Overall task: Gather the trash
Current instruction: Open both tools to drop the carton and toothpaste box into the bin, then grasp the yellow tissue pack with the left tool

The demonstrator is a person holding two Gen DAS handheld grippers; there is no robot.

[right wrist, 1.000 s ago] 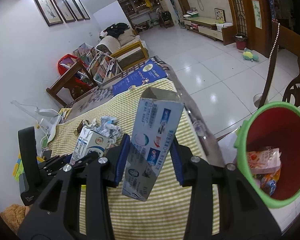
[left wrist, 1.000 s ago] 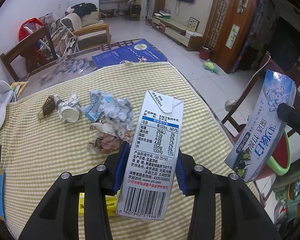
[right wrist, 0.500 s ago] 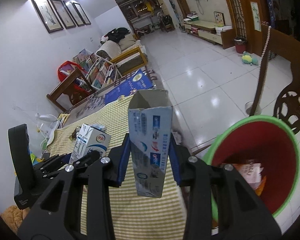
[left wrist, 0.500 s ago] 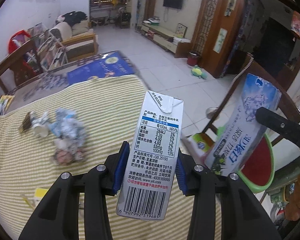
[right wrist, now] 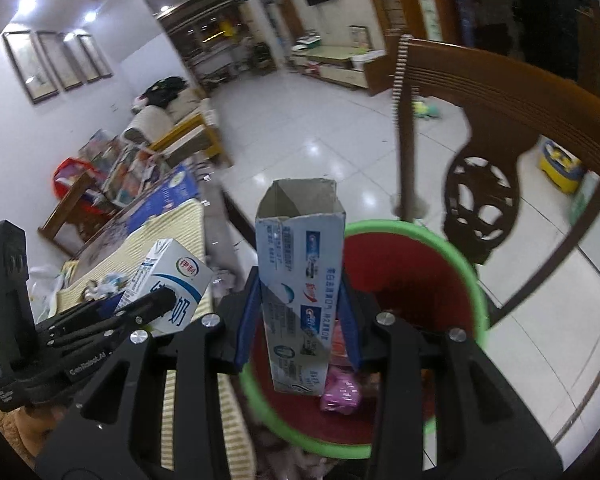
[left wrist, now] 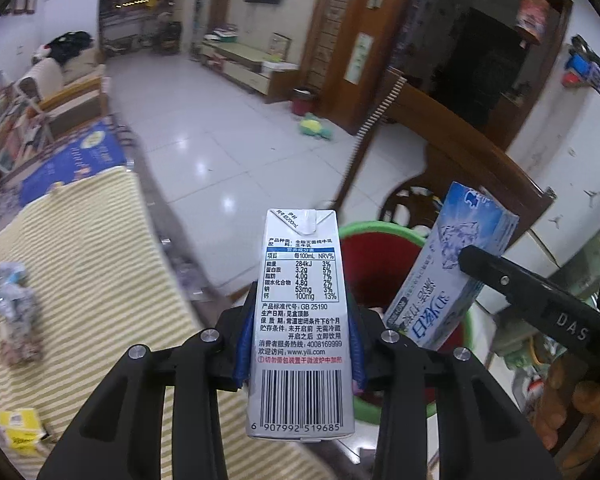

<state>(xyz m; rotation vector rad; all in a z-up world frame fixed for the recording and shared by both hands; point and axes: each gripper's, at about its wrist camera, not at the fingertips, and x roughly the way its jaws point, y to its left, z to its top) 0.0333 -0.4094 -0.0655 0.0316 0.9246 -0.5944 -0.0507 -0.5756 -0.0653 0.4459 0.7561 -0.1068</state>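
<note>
Right tool (right wrist: 298,322) was clamped on an opened toothpaste box (right wrist: 300,292), held upright over the green-rimmed red bin (right wrist: 460,264), presumably for dropping. Left tool (left wrist: 300,344) gripped a milk carton (left wrist: 300,320) upright near the bin's rim, beyond the counter (left wrist: 80,240) edge. Crumpled wrappers (left wrist: 12,312) lay on the counter.

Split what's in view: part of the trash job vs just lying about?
Job: milk carton in left gripper; toothpaste box in right gripper; green-rimmed bin; crumpled wrappers on the table.
Lying about: wooden chair; floor toy; sofa.
</note>
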